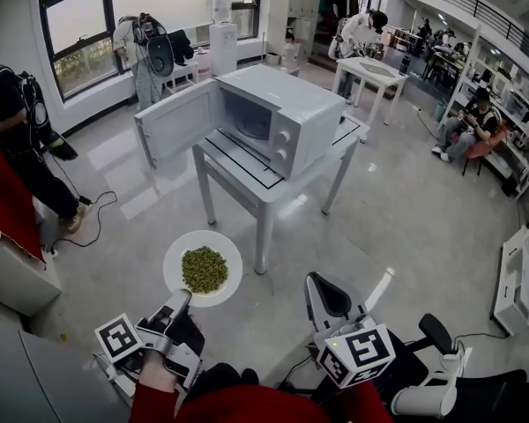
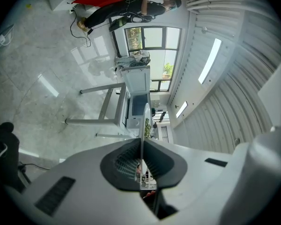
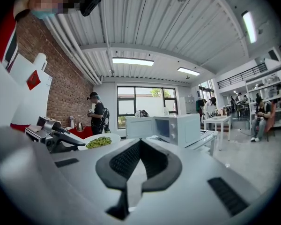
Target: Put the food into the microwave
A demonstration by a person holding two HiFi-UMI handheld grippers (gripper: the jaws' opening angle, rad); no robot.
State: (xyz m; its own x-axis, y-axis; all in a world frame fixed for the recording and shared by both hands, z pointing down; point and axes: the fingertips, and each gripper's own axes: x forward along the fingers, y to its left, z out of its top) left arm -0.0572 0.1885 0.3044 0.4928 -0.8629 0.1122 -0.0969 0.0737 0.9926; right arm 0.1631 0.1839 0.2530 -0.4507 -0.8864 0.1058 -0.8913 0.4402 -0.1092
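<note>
Food (image 1: 204,269), a heap of small green beans on a white plate (image 1: 180,254), is not yet in the microwave (image 1: 286,117), which sits with its door (image 1: 178,123) open on the table (image 1: 247,183) well ahead; carrying it in remains. The left gripper (image 1: 183,296), about level, pinches the plate's near rim, and the right gripper (image 1: 318,283) beside it points level too, jaws together on nothing.

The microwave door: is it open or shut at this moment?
Open. In the head view the microwave door stands swung out to the left of the microwave, and the inside of the oven shows behind it.
</note>
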